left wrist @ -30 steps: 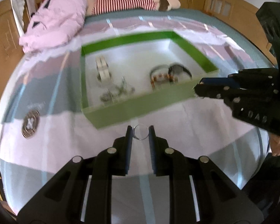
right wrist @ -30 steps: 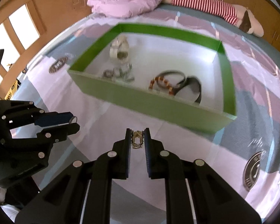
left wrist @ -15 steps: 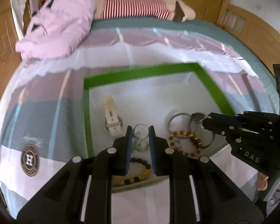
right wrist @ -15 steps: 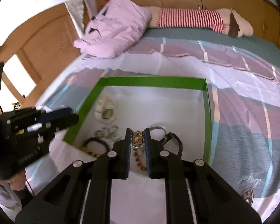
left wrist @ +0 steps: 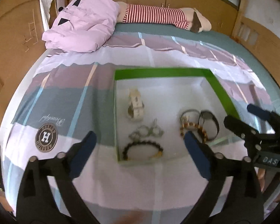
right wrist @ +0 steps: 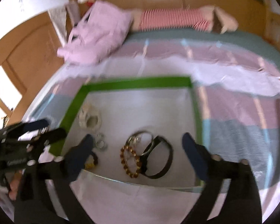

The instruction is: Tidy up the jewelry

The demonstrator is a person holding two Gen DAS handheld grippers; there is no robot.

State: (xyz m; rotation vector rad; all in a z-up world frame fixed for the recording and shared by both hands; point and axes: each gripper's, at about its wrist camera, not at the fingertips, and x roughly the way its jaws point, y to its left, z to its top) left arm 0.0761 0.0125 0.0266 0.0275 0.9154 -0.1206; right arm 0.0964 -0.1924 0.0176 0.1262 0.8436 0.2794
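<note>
**Both grippers spread wide above the green tray**

The left gripper (left wrist: 140,143) and right gripper (right wrist: 137,141) both hover with their blue pads far apart and nothing between them, over the near edge of the green-walled tray (left wrist: 162,72) on the bed.

Judging from this, the step in hand is clearing away after a drop. To do it well, lift straight up and back from the tray so neither finger snags a strap or drags the near wall, and keep the 2 tools apart, since the right gripper sits just off the tray's right wall.

Inside the tray, all pieces lie on its white floor:
- a cream wristwatch (left wrist: 135,105) near the left wall, toward the middle;
- a cluster of silver rings (left wrist: 146,131) just nearer than the watch;
- a dark beaded bracelet (left wrist: 141,147) with gold beads, in the near left corner;
- an amber bead bracelet (right wrist: 130,160), a thin silver bangle (right wrist: 141,136) and a black strap watch (right wrist: 159,158), overlapping near the near right side.

The tray's far half is bare.
</note>
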